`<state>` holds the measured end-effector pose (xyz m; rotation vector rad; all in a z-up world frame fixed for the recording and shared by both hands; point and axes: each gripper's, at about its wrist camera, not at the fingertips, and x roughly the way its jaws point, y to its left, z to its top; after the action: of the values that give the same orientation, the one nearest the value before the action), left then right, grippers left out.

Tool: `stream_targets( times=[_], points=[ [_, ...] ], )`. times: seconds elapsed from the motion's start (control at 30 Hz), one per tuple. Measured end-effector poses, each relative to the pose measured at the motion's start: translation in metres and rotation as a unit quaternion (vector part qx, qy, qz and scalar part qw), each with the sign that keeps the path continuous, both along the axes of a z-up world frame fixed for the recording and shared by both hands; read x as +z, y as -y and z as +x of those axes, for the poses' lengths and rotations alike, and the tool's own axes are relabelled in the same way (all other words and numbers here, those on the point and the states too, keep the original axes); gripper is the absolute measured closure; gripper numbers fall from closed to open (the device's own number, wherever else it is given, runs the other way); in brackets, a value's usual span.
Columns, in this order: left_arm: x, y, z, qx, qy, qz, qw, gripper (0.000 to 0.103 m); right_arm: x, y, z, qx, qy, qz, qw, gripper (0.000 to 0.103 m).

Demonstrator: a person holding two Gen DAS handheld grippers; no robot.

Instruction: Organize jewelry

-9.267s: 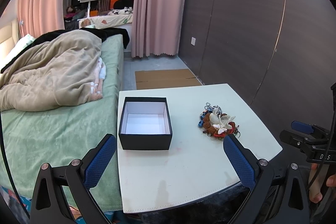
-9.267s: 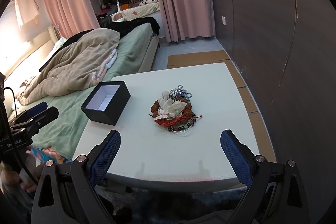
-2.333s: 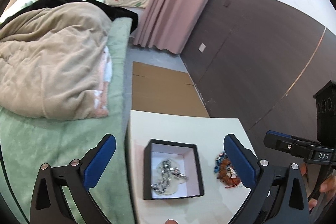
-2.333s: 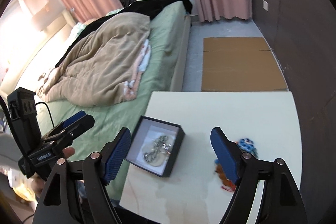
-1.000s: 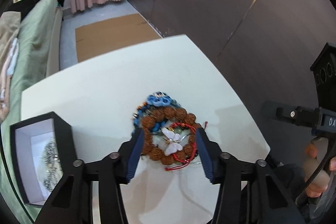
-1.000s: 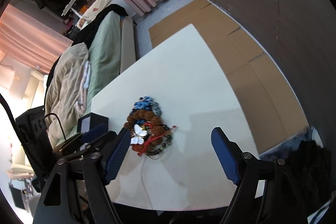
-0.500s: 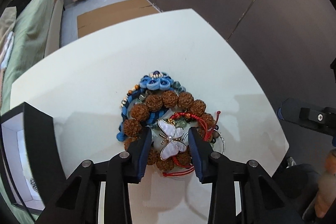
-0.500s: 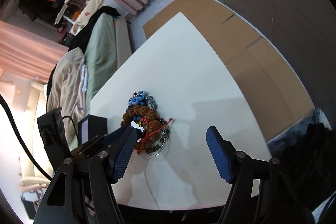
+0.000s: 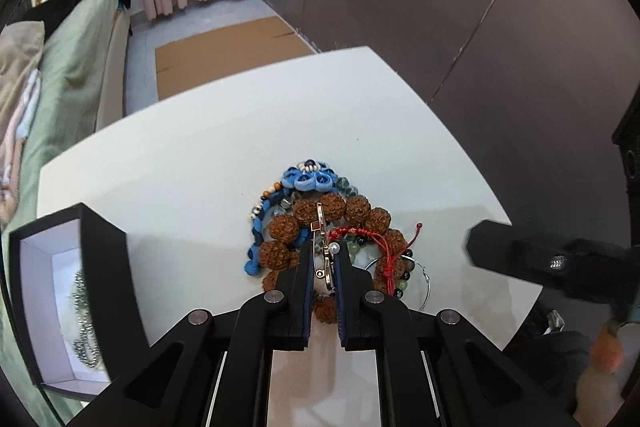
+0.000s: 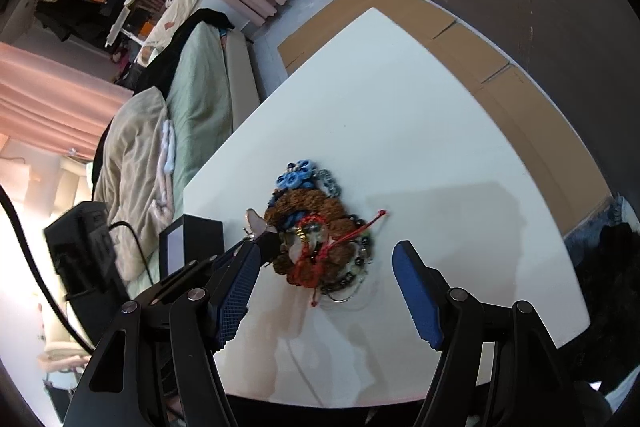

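Note:
A pile of jewelry (image 9: 328,219) lies on the white table (image 9: 200,163): a brown bead bracelet (image 9: 280,227), a blue flower piece (image 9: 308,179) and a red cord bracelet (image 9: 376,239). My left gripper (image 9: 323,259) is shut on the butterfly pendant (image 9: 325,255), held edge-on just above the pile. The black jewelry box (image 9: 60,299) at the left holds a silver chain (image 9: 82,323). My right gripper (image 10: 324,287) is open and empty, near the pile (image 10: 316,227). The left gripper's fingers (image 10: 264,243) show there at the pile's left side.
A bed with a green sheet (image 9: 76,67) and a beige blanket (image 10: 132,155) lies left of the table. Cardboard (image 9: 224,55) covers the floor beyond it. A dark panelled wall (image 9: 440,7) runs along the right. The table's near edge (image 10: 400,395) is close below.
My left gripper has closed on the butterfly pendant, which now stands edge-on between the fingers. The right gripper has stayed open near the pile.

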<state>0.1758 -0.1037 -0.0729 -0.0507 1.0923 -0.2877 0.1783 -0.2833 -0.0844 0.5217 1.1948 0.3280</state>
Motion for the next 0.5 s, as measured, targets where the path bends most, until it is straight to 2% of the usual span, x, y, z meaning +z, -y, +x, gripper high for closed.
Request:
stream_targets(
  times=[0.4,0.43,0.5],
  points=[
    [0.020,-0.032,-0.012,0.025,0.029,0.001,0.9993,0.094,-0.001,-0.029,0.002,0.002,0.004,-0.010,1.000,0.034],
    [0.021,-0.036,-0.014,0.027,0.030,0.001,0.9992,0.094,-0.002,-0.031,0.002,0.005,0.005,-0.012,1.000,0.036],
    [0.024,-0.045,-0.017,0.033,0.032,-0.001,0.9989,0.094,-0.005,-0.036,0.004,0.018,0.000,-0.008,1.000,0.049]
  ],
)
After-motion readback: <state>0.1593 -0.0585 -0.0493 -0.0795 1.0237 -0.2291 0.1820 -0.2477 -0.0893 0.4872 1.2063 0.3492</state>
